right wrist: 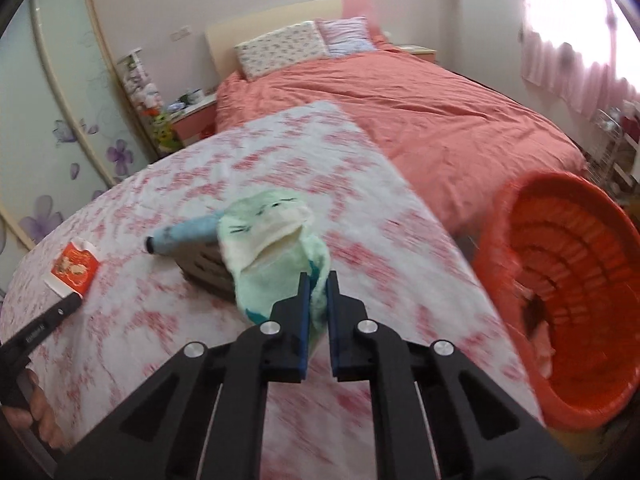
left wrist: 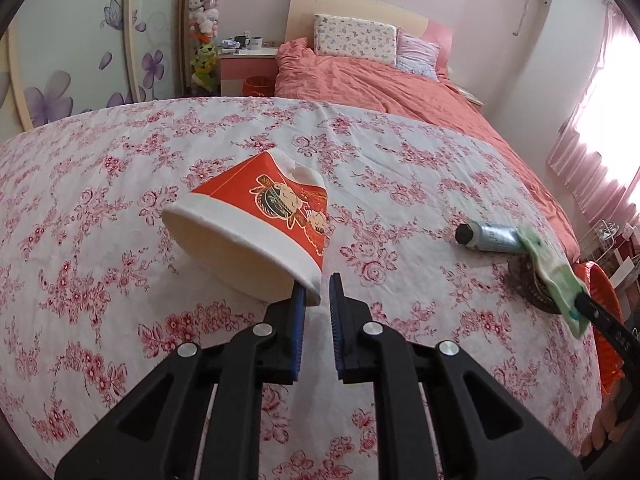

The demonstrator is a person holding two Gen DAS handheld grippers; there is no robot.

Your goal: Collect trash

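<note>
My left gripper is shut on the rim of a crushed red and white paper cup and holds it above the flowered sheet; the cup also shows in the right wrist view. My right gripper is shut on a pale green wrapper and holds it above the sheet; the wrapper also shows in the left wrist view. A blue tube with a black cap lies on the sheet over a dark round object. A red basket stands at the bed's right side.
The flowered sheet covers the near part of the bed; a salmon duvet and pillows lie beyond. A wardrobe, a nightstand and a curtained window stand around the bed.
</note>
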